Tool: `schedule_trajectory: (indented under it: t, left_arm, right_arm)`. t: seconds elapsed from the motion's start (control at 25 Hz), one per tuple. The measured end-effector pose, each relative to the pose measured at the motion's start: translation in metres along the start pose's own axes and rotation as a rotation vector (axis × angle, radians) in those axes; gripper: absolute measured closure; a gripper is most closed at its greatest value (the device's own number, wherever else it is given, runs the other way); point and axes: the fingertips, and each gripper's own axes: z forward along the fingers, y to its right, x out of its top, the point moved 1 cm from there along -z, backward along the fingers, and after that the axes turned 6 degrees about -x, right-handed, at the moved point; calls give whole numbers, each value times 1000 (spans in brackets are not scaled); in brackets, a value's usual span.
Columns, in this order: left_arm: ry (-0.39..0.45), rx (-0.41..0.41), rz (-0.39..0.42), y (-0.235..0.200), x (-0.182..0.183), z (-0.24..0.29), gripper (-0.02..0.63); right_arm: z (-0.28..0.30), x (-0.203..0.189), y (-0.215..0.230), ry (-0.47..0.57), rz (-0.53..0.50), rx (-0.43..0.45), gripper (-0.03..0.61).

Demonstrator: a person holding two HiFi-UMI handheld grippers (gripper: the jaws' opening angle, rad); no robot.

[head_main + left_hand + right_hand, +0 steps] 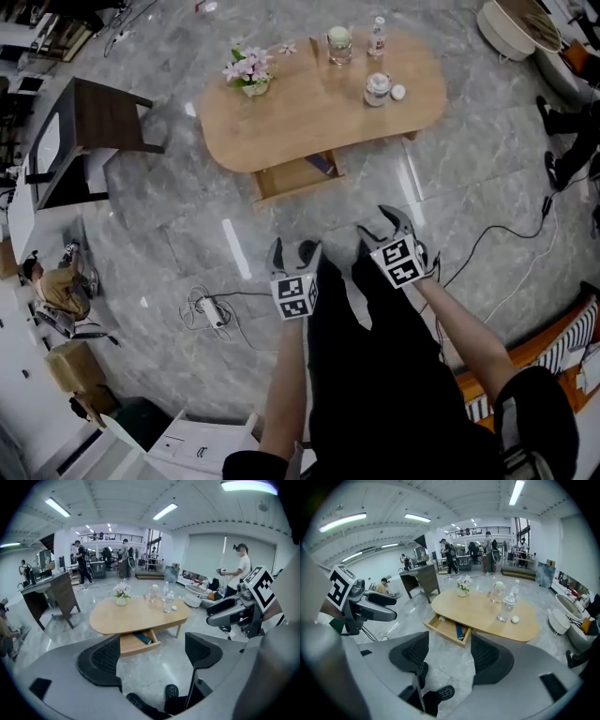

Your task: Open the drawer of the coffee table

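- Grey marble floor [150, 216] carries the coffee table [319, 117], its drawer [292, 178] pulled out on the near side.
- Left hand-held gripper [293, 253] and right hand-held gripper [382, 228] hang well apart from it, jaws wide, empty.
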Motion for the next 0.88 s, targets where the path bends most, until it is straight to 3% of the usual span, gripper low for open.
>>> schedule_trajectory:
  t: [0.28, 0.72, 0.88]
  left_arm:
    - [89, -16, 52, 35, 45, -72, 167]
    - [300, -90, 108, 52, 110, -153, 198]
    - [352, -100, 114, 45, 114, -181, 198]
  right_arm:
    - [-63, 38, -31, 105, -71, 32, 310]
    - [-124, 108, -57, 292, -11, -20, 310]
    - [-152, 119, -80, 329, 12, -46, 310]
